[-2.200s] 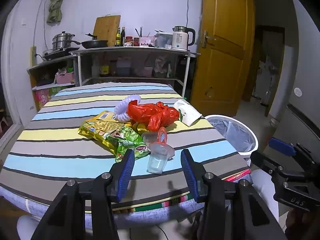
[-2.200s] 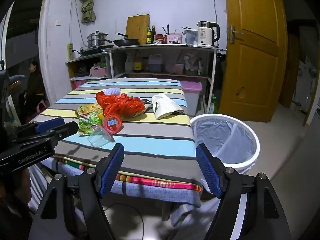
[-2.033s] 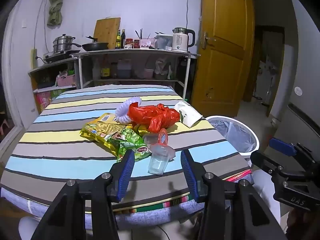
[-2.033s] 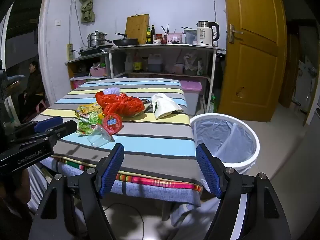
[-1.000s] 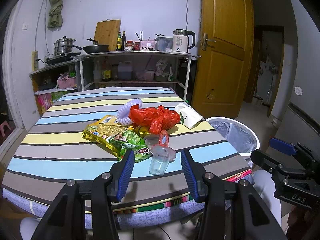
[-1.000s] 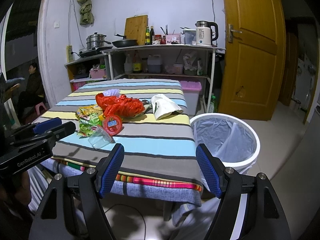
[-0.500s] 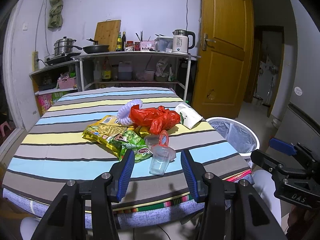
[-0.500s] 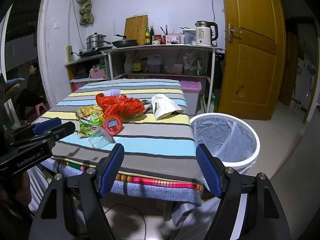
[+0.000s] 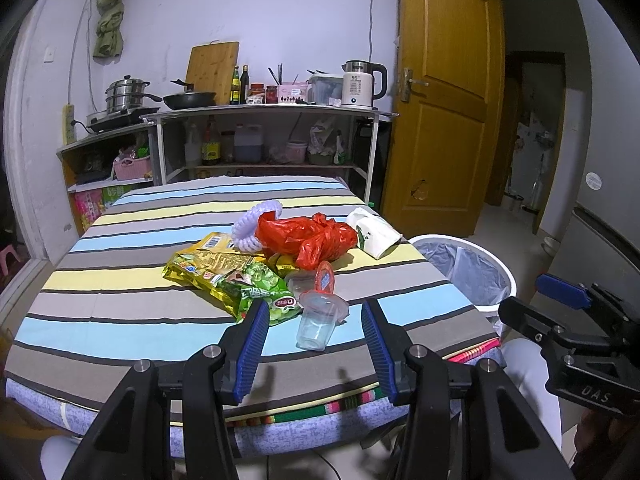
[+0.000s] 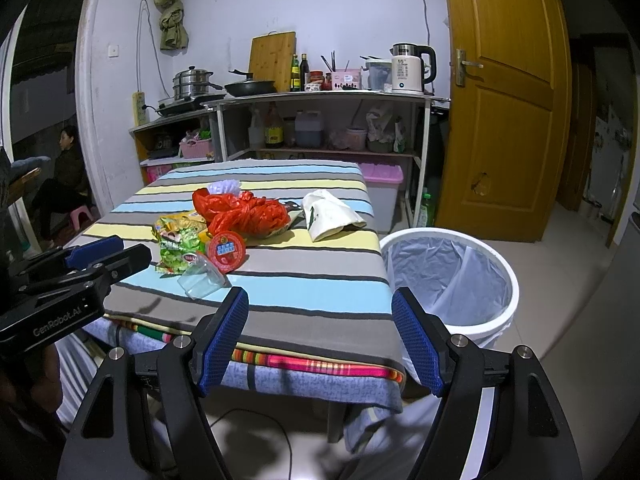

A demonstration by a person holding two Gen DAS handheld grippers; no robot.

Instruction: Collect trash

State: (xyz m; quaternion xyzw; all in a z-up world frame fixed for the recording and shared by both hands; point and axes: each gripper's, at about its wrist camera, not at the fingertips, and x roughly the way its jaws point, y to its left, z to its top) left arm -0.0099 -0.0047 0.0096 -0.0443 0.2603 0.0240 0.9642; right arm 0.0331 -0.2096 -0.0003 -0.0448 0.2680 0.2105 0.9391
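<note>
Left wrist view: left tongs (image 9: 315,340) released, jaws spread wide, empty, low before the near edge of the tabletop (image 9: 120,308).
Clear plastic cup (image 9: 318,322): lies tipped on the blue stripe, seen between the two blue pads, touching neither.
Red-lidded cup (image 9: 325,277): just behind the clear one, lid on edge.
Green snack bag (image 9: 262,288): flat, left of the cups, overlapping a yellow snack bag (image 9: 208,258).
Red plastic bag (image 9: 308,238): crumpled at mid-tabletop, a white ruffled ring (image 9: 252,228) touching its left side.
White paper bag (image 9: 374,232): on the yellow stripe near the right edge, beside the red bag.
Trash bin (image 9: 466,268): white, lined, on the floor just right of the tabletop.
Right wrist view: right tongs (image 10: 320,338) released, jaws wide apart, holding nothing, below the tabletop's near right corner, bin (image 10: 448,276) ahead to the right.
Left tongs seen from here (image 10: 76,276): at far left, near the green bag (image 10: 178,250).
Background: shelf unit (image 10: 320,120) with kettle (image 10: 412,66), pans and bottles; wooden door (image 10: 504,100).
</note>
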